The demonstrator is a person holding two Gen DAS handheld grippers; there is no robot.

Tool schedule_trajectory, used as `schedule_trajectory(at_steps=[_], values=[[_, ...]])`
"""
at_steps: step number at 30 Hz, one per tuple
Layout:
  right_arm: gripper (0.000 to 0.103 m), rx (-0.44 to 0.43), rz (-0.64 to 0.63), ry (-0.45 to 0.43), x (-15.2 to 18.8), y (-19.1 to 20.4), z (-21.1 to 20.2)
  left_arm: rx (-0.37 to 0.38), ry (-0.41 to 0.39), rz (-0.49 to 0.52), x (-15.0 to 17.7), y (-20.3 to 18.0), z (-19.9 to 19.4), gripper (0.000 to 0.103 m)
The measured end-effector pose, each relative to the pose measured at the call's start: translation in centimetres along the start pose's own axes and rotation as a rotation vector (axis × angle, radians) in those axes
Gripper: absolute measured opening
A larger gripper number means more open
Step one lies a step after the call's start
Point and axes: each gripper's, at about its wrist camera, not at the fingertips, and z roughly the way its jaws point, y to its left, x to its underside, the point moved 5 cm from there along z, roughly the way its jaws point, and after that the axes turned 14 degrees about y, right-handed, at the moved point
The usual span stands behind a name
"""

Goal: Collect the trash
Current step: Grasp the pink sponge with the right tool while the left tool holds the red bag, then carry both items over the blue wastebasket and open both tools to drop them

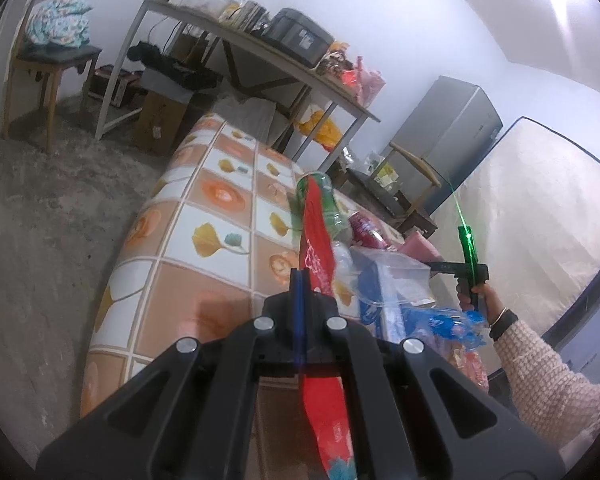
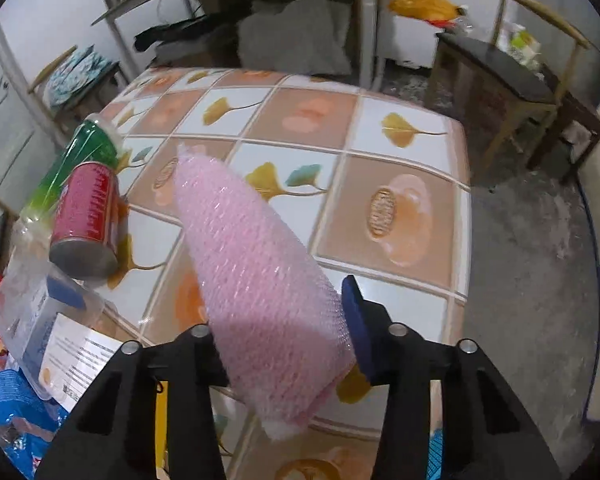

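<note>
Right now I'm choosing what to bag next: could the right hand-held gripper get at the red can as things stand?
Probably not yet: the right hand-held gripper is already closed on the pink foam wrap. Otherwise the red can lies uncovered.

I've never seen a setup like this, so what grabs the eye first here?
The right tongs grip a pink bubble-wrap roll above the flower-tiled tablecloth. The left tongs are shut on a red plastic bag. A red can lies beside a green bottle at the table's left edge.
</note>
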Motion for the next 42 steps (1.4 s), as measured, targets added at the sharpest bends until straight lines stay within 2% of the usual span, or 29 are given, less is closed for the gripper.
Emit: schedule_trajectory(at_steps=[4, 11, 14, 18, 23, 27, 30, 33, 35, 39, 42], values=[[0.038, -0.014, 0.032, -0.079, 1.7, -0.1, -2.8, 0.028, -0.018, 0.053, -0.5, -2.5, -1.2, 0.0], [0.037, -0.041, 0.098, -0.272, 6.7, -0.4, -11.3, 0.067, -0.053, 0.178, -2.1, -9.1, -2.3, 0.0], [0.037, -0.056, 0.123, -0.352, 10.0, -0.4, -15.2, 0.096, -0.039, 0.214, -2.8, -11.9, -1.8, 0.0], [0.037, -0.07, 0.181, -0.436, 15.4, -1.1, -19.3, 0.159, 0.025, 0.28, -4.3, -18.0, 0.5, 0.0], [0.037, -0.038, 0.321, -0.469, 22.5, -4.4, -21.9, 0.269, 0.185, 0.386, -5.1, -29.1, 7.7, 0.0], [0.037, 0.001, 0.484, -0.445, 28.3, -8.9, -21.2, 0.291, 0.314, 0.478, -3.1, -37.7, 14.6, 0.0], [0.037, 0.009, 0.617, -0.389, 32.3, -12.6, -19.0, 0.277, 0.416, 0.514, -0.2, -43.8, 20.6, 0.0], [0.037, 0.003, 0.753, -0.326, 36.2, -16.6, -16.0, 0.256, 0.513, 0.52, 3.6, -48.3, 26.4, 0.0], [0.037, -0.009, 0.841, -0.291, 38.5, -19.1, -13.7, 0.203, 0.561, 0.552, 6.8, -51.1, 30.8, 0.0], [0.037, -0.037, 0.98, -0.236, 41.9, -23.0, -9.2, 0.15, 0.708, 0.522, 12.3, -53.8, 38.5, 0.0], [0.037, -0.039, 1.049, -0.199, 44.0, -25.4, -6.2, 0.1, 0.783, 0.521, 16.1, -55.8, 43.3, 0.0]])
